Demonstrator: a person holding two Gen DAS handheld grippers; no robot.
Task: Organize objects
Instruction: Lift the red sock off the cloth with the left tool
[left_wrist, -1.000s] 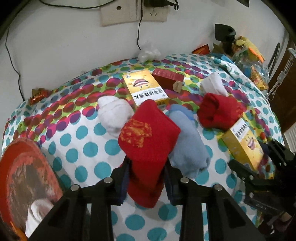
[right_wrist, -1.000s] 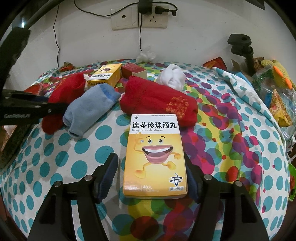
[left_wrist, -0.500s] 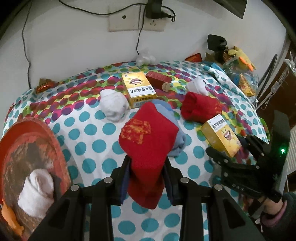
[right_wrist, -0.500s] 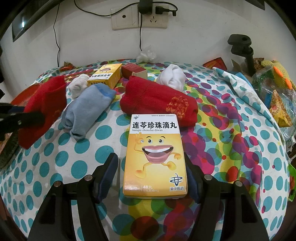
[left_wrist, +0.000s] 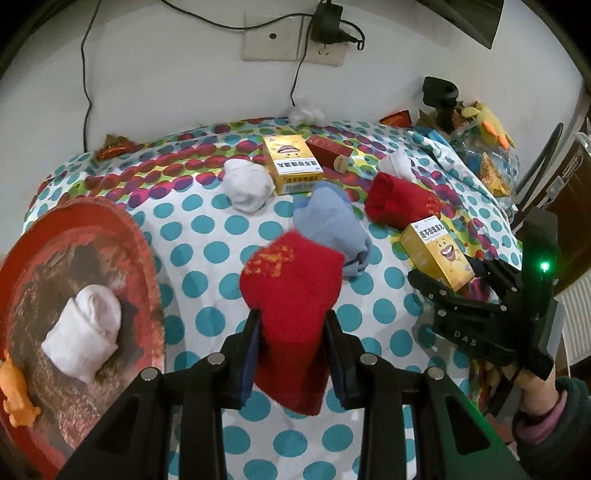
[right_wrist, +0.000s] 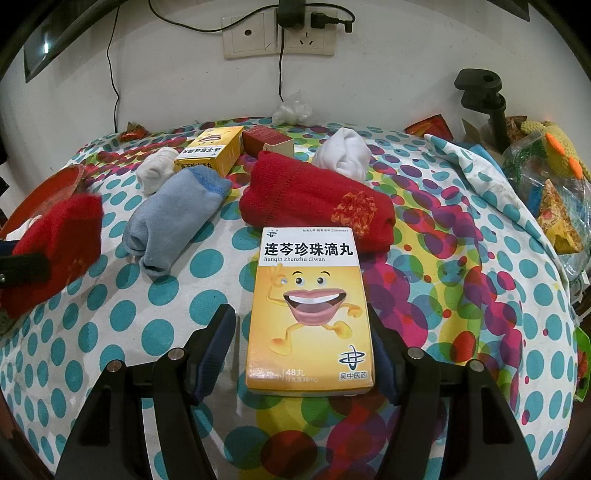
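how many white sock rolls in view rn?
3. One white sock roll lies in the red tray; one sits on the cloth left of the far yellow box; one behind the lying red sock. More may be hidden.

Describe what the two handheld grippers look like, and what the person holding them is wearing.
Both the left gripper and the right gripper are matte black, angular frames with silver round bolt heads and dark blue pads on the fingers. Seen from the left wrist, the right gripper's body carries a lit green light and faint raised lettering. The person's sleeve is dark green over a pinkish cuff.
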